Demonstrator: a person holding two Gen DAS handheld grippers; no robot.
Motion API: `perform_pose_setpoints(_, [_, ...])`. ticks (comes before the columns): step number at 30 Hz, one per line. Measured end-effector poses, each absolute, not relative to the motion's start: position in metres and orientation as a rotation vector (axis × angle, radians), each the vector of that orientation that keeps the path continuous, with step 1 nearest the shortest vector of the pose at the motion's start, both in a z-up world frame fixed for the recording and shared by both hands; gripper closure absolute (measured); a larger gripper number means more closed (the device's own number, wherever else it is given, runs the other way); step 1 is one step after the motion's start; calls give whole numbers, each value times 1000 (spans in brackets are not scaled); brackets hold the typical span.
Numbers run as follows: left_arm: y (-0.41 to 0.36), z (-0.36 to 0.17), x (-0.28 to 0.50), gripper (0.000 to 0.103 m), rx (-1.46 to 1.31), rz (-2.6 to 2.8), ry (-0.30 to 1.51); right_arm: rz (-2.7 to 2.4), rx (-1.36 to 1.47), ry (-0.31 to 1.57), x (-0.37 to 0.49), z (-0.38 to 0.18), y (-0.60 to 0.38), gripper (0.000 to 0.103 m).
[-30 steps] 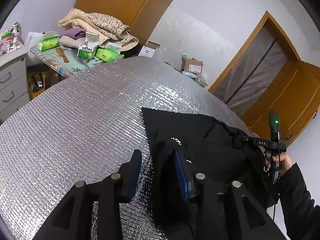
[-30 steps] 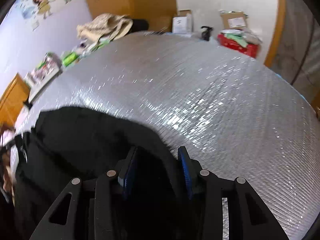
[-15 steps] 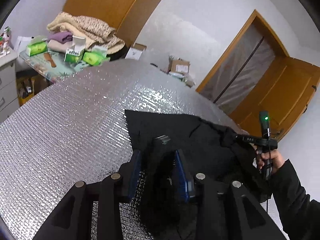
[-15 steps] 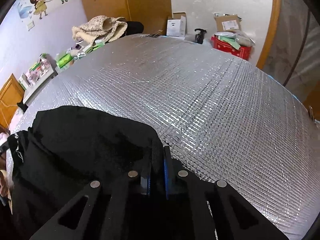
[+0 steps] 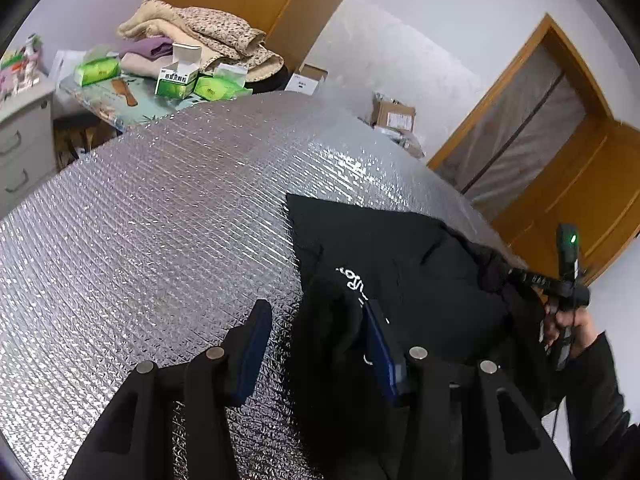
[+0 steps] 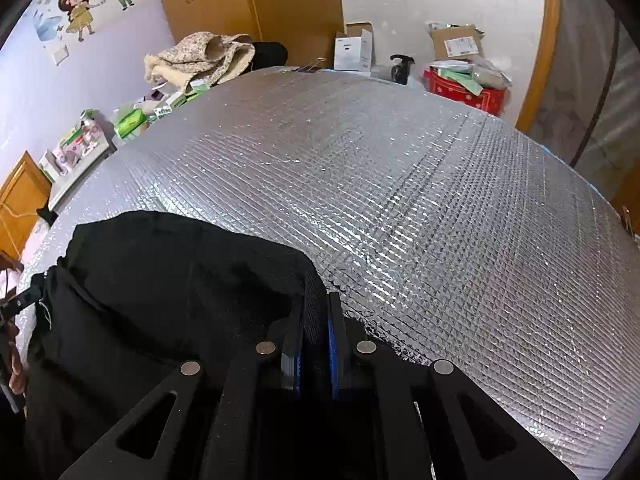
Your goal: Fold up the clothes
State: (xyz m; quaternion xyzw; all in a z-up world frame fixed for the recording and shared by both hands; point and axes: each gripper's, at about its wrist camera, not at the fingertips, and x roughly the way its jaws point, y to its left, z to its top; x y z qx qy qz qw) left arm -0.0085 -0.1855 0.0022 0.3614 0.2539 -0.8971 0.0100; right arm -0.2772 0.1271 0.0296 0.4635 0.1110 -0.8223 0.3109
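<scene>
Black, limp garment (image 5: pixel 404 264) on foil-covered table (image 5: pixel 160 220); soft, light, bound to sag; best pinched at hems; right gripper (image 6: pixel 314 344) clenched on edge, left gripper (image 5: pixel 316 344) released astride a fold

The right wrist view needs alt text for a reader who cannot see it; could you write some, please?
The right tool is shut on the edge of a black garment lying on a silver quilted foil surface. Boxes and folded blankets sit behind.
</scene>
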Motion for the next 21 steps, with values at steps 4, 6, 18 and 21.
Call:
perform_pose_setpoints(4, [-184, -2, -17, 84, 1186, -2757, 767, -2152, 1240, 317, -282, 28, 119, 89])
perform_pose_setpoints(6, [-181, -1, -18, 91, 1178, -2755, 738, -2157, 1232, 347, -280, 27, 114, 92])
perform_pose_setpoints(18, [-195, 14, -3, 95, 1048, -2727, 729, -2749, 1156, -129, -251, 94, 275, 99])
perform_pose_setpoints(21, [-192, 17, -5, 95, 1037, -2750, 742, -2831, 1186, -241, -220, 95, 319, 98])
